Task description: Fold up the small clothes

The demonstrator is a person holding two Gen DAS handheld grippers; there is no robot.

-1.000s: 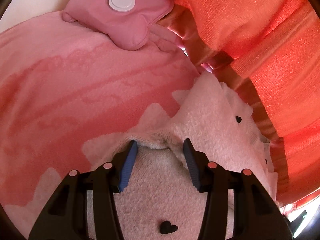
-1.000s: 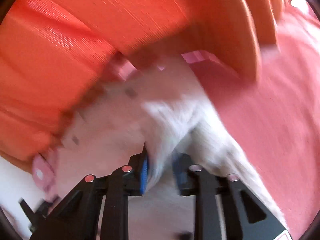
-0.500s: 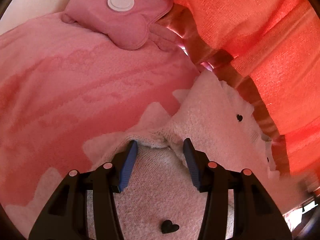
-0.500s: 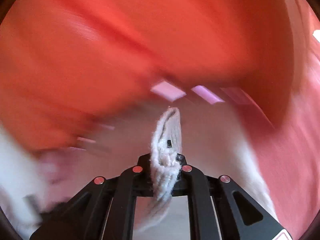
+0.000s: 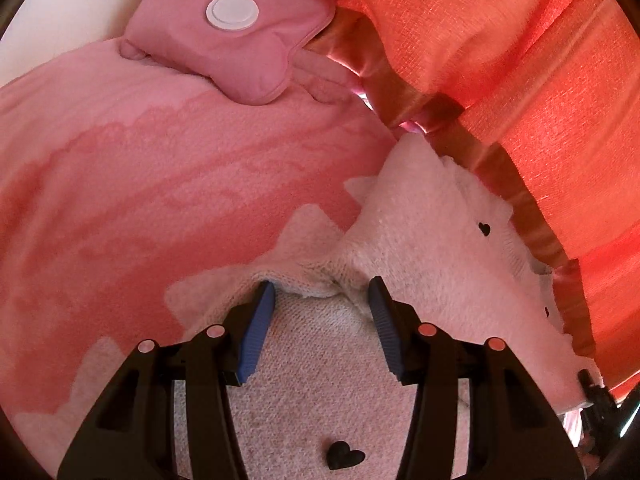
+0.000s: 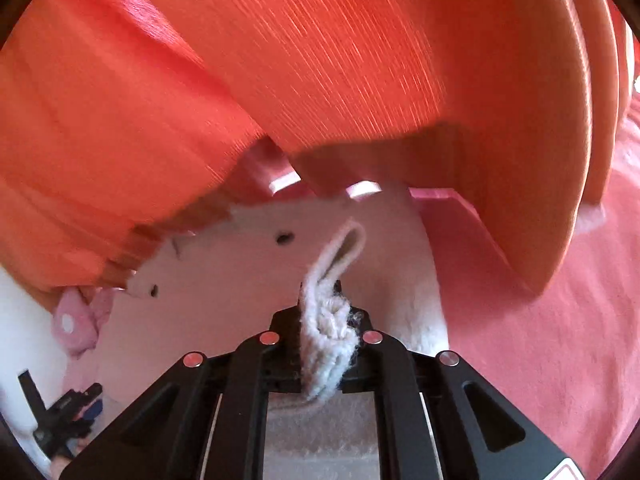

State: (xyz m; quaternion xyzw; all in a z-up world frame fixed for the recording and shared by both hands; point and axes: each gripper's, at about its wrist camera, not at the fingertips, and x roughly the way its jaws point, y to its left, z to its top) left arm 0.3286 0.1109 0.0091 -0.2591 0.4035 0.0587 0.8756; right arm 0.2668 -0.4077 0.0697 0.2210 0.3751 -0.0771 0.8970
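Observation:
A small white fuzzy knit garment [image 5: 432, 248] with black hearts lies on a pink blanket [image 5: 160, 184]. My left gripper [image 5: 320, 300] is open, its blue pads straddling the garment's edge without pinching it. My right gripper [image 6: 326, 312] is shut on a bunched fold of the same garment [image 6: 332, 264], which sticks up between the jaws. The rest of the garment [image 6: 240, 264] lies flat beyond it.
An orange curtain [image 5: 500, 48] hangs along the right and fills the top of the right wrist view [image 6: 280, 60]. A pink pouch with a white round cap [image 5: 232, 36] lies at the back. The left gripper shows small at the lower left in the right wrist view [image 6: 68, 408].
My right gripper closed on the garment's fold and lifted it up off the blanket, swinging its view. My left gripper stayed open in place on the garment's edge.

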